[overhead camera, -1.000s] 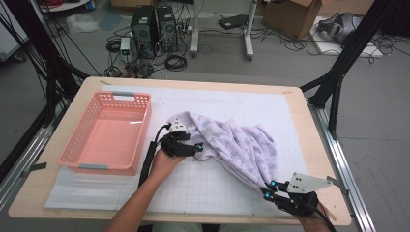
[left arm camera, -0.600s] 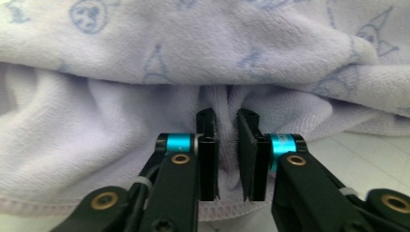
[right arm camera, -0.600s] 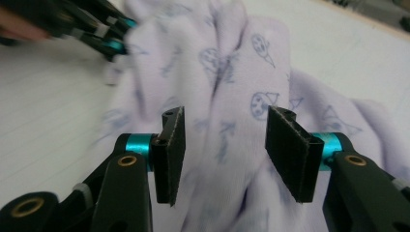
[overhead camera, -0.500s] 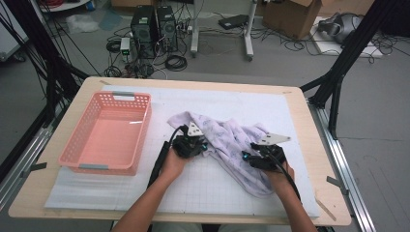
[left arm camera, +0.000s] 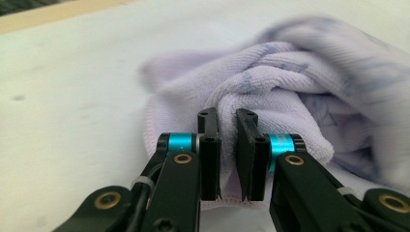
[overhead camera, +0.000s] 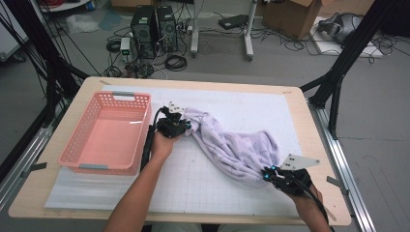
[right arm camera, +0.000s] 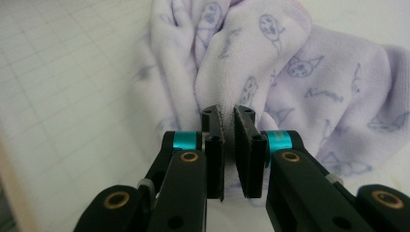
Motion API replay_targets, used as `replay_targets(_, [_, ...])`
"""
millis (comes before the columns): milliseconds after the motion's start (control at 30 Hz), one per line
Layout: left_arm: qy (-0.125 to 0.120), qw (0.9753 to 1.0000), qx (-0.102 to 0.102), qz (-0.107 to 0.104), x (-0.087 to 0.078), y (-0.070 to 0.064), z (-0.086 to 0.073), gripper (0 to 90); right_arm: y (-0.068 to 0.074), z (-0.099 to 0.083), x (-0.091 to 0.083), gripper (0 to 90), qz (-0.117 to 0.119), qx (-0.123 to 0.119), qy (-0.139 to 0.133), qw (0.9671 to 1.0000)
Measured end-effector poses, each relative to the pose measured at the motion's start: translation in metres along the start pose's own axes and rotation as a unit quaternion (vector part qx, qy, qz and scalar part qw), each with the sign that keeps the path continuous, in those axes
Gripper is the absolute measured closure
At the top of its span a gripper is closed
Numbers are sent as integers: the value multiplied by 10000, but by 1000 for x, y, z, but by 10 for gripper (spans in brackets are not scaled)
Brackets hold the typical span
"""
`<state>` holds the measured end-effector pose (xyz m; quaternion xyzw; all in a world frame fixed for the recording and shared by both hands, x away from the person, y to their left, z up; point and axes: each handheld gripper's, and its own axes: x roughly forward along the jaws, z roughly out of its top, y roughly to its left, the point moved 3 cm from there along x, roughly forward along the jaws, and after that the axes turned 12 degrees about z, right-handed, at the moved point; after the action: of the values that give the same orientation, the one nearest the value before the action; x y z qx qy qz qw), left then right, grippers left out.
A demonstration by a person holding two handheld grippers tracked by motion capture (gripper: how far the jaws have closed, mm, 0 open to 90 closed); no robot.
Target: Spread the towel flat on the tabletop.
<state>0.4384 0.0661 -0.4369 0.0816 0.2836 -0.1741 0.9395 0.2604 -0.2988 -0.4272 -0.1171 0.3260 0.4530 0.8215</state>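
A pale lilac towel (overhead camera: pixel 232 145) printed with small cartoon faces lies bunched in a long diagonal band across the white gridded mat (overhead camera: pixel 193 179). My left gripper (overhead camera: pixel 183 124) is shut on the towel's far left end, beside the basket. In the left gripper view the towel (left arm camera: pixel 290 92) is pinched between the two black jaws of the left gripper (left arm camera: pixel 227 121). My right gripper (overhead camera: pixel 270 175) is shut on the towel's near right end. In the right gripper view a fold of the towel (right arm camera: pixel 241 63) runs down between the jaws of the right gripper (right arm camera: pixel 227 118).
An empty pink plastic basket (overhead camera: pixel 72 152) stands on the left part of the table, just left of my left hand. The wooden table edge (overhead camera: pixel 333 183) runs close to my right gripper. Computers, cables and boxes lie on the floor beyond the table.
My right gripper has pulled its end of the towel back toward the near right corner, stretching the towel out. My left gripper has shifted slightly left and away, still holding its end.
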Motion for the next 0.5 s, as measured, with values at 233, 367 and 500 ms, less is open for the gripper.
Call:
replay_targets(233, [-28, 9994, -244, -239, 2, -9, -1, 626, 0, 14, -7, 567, 43, 81, -595, 9982])
replay_targets(367, [-284, 9970, -488, -535, -9, -14, 3, 437, -20, 41, 5, 492, -195, -146, -706, 9972])
replay_targets(500, [-623, 9946, -355, -751, -23, -20, 1, 431, -43, 71, 34, 418, 256, -266, -842, 9958])
